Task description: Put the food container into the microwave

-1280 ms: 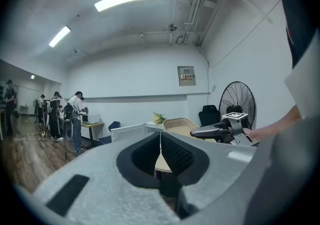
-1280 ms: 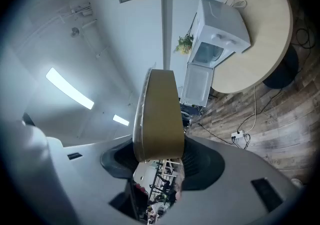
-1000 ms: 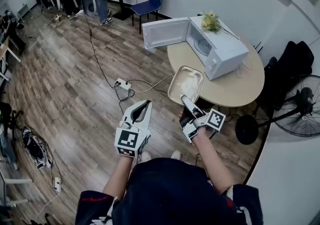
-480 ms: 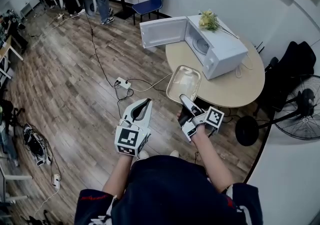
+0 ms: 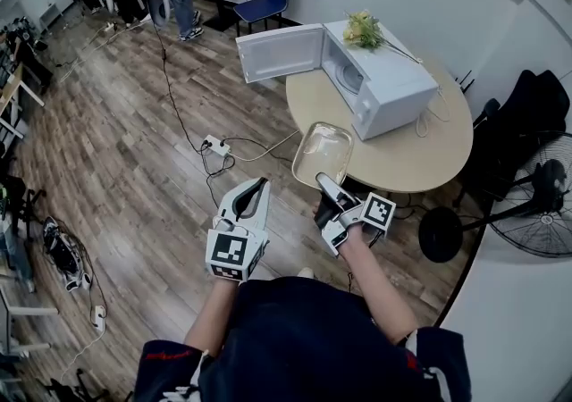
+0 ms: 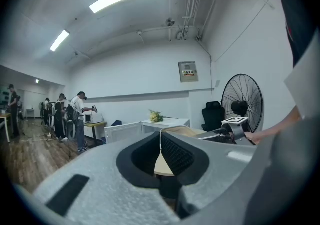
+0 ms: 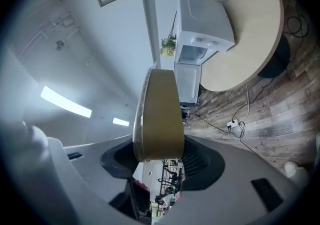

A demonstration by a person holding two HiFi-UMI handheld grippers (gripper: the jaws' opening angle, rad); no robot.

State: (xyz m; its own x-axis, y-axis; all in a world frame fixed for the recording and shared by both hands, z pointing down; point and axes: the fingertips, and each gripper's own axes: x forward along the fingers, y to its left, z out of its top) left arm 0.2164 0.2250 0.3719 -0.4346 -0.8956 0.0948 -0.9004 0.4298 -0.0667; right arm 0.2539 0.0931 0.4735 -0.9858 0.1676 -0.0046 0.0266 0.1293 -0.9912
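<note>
A white microwave point(image 5: 384, 83) stands on the round table point(image 5: 420, 154) with its door point(image 5: 281, 52) swung open to the left. The clear, tan-tinted food container point(image 5: 323, 152) hangs in the air over the table's near left edge. My right gripper point(image 5: 325, 182) is shut on its near rim. In the right gripper view the container point(image 7: 157, 114) rises edge-on from between the jaws, with the microwave point(image 7: 202, 24) beyond it. My left gripper point(image 5: 259, 188) floats over the floor to the left, shut with nothing in it; its tips point(image 6: 160, 136) meet.
A bunch of yellow flowers point(image 5: 362, 31) lies on top of the microwave. A standing fan point(image 5: 536, 204) and a black chair point(image 5: 527, 114) are at the right. A power strip point(image 5: 214, 146) with cables lies on the wooden floor. People work at desks at the far left.
The right gripper has carried the container slightly left and forward at the table's edge. The head view has shifted a little. The left gripper has stayed where it was.
</note>
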